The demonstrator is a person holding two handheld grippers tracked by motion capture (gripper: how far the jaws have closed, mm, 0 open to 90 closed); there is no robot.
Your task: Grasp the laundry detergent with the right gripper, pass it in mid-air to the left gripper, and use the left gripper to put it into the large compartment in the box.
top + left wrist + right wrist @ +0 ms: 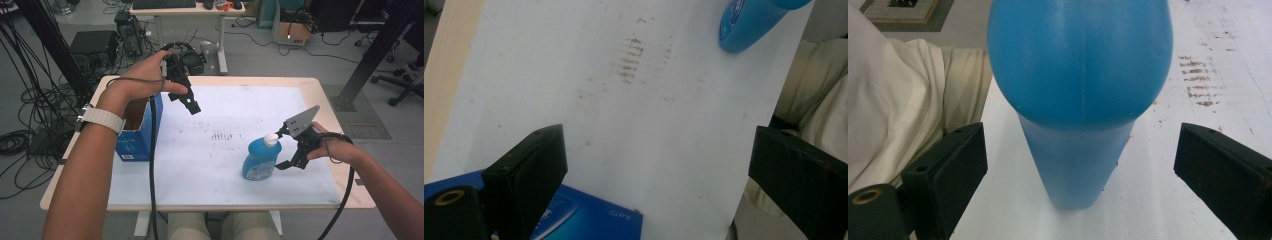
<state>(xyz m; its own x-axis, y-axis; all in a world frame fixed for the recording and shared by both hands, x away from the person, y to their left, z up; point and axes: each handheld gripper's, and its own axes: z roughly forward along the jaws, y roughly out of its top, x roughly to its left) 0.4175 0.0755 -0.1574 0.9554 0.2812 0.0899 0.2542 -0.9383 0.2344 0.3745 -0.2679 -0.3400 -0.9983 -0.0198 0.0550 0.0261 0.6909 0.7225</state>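
A person is sitting at a worktop (pixel 330 92) covered with a white sheet (pixel 225 165), holding a black two-jaw claw in each hand. A blue bottle (pixel 261 159) with a white cap (pixel 270 139) is standing upright on the sheet, toward the right front part of the worktop. The right claw (pixel 283 148) is sitting level with the bottle's upper half, just beside it on its right side; in the right gripper view its jaws are standing wide apart, one on each side of the bottle (pixel 1080 100), with clear gaps showing between each pad and the blue plastic, so nothing is being gripped. The left claw (pixel 190 102) is hanging in the air above the rear left of the sheet, well apart from the bottle, and pointing down toward the worktop; in the left gripper view its jaws are also spread wide with only the sheet (pixel 624 125) between them. An open blue box (pixel 140 127) is standing at the left edge of the worktop, just beside and below the left hand (pixel 145 80). Faint brown smudges (pixel 222 135) are marking the sheet between the two claws.
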